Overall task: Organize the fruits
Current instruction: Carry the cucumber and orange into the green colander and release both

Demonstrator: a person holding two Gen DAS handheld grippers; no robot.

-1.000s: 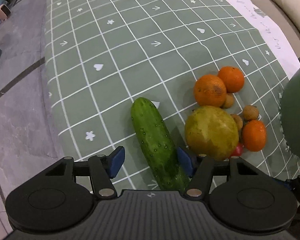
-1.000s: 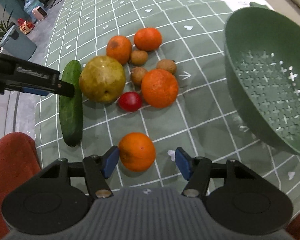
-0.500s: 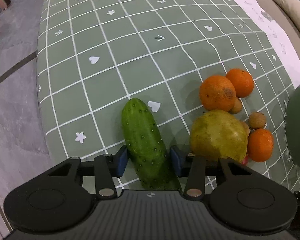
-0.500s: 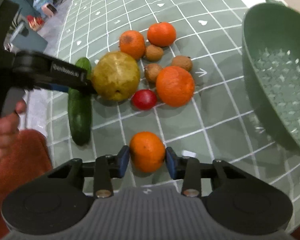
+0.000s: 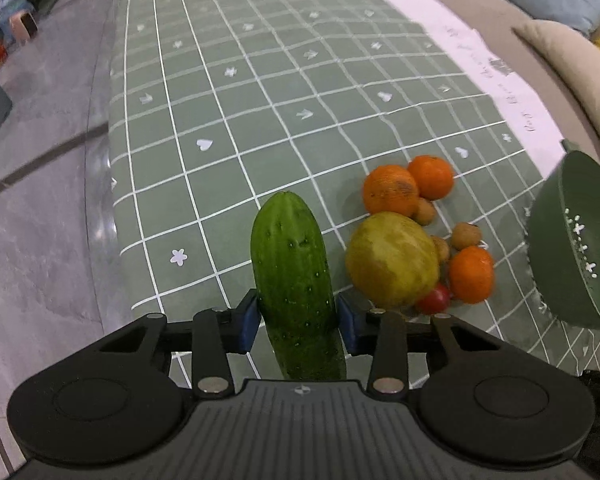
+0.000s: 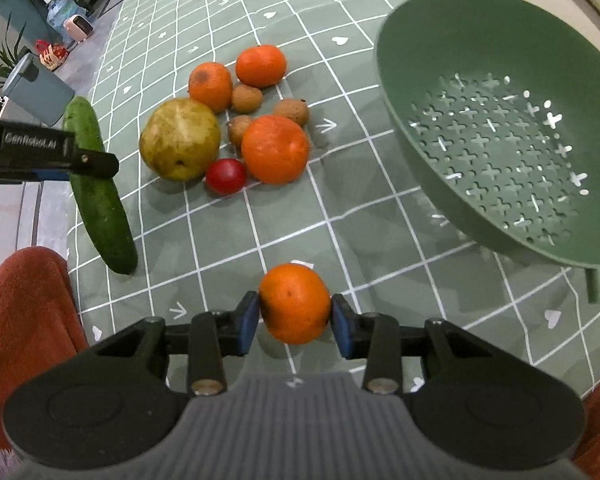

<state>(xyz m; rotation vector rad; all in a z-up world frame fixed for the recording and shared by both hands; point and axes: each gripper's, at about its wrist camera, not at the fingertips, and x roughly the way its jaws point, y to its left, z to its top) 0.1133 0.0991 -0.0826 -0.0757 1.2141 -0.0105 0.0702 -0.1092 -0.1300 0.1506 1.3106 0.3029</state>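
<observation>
Presently, in order of size, placed relative to the colander:

1. Desk (image 6: 220, 236), under a green grid-printed cloth with small white hearts and arrows.
2. Deep green perforated plastic colander (image 6: 500, 132), empty, tilted on the cloth; landmark.
3. Long dark-green knobbly cucumber (image 5: 294, 280), farthest from the colander, beyond the fruit cluster. Left hand-held gripper (image 5: 296, 316): jaws closing, blue pads pressed on both flanks near its lower half; it appears lifted off the cloth.
4. Large yellow-green round fruit (image 6: 180, 140), on the cluster's far side from the colander.
5. Orange mandarin (image 6: 294, 304), apart from the cluster, just short of the colander's near rim. Right hand-held gripper (image 6: 294, 316): clenched on it.
6. Three further orange mandarins (image 6: 275, 148), in the cluster beside the colander.
7. Small red round fruit (image 6: 226, 176); three little brown rough-skinned fruits (image 6: 291, 111), same cluster.

Step in hand: double pick-up, just secured. Next, by judgement: carry each over the colander rim, cucumber angled to fit, release low.
</observation>
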